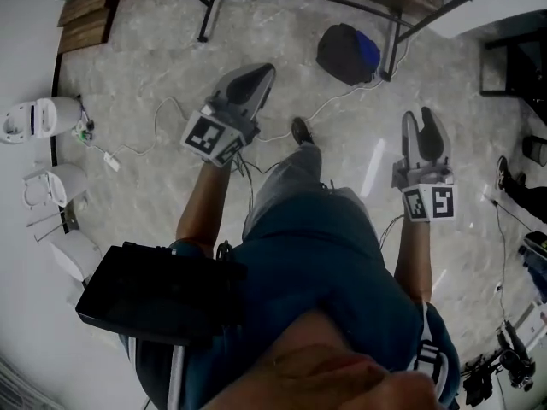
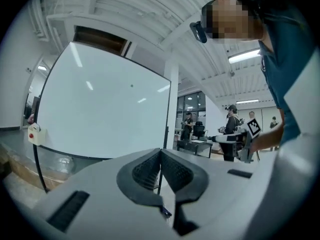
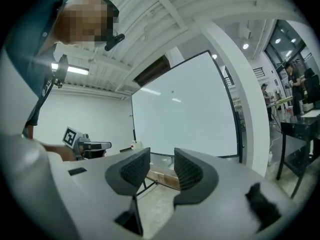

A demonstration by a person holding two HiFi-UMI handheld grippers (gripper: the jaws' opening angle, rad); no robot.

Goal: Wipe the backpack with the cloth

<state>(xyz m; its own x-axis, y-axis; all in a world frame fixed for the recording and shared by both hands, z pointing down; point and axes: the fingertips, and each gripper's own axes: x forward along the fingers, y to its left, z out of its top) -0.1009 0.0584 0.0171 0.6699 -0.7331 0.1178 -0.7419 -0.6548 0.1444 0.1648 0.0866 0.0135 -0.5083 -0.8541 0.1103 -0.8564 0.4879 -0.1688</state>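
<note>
Surveying from largest down: floor of pale veined stone, taking up most of the head view. Noted a whiteboard on a dark frame at the far side, filling much of both gripper views.

Found the backpack, dark with a blue patch, lying on the floor just beside one leg of that frame. Well apart from both grippers and ahead of the shoe. Judged to be the backpack by shape alone; too small to confirm detail.

Checked left gripper: jaws together, nothing between them, pointing out over the floor toward the frame. Checked right gripper: jaws apart, nothing between them, held about level and aimed at the whiteboard. Neither touching anything.

Looked for the cloth in all three views: none found, neither in a gripper nor on the visible floor.

Assessed step: wiping not begun and no cloth in hand, so at most a start position. Next move calls for locating the cloth and pinching it with one gripper, most readily the right, whose jaws stand apart, then going down to the backpack. Advise steadying the backpack with the other gripper, as probably soft and liable to shift under a wipe.
</note>
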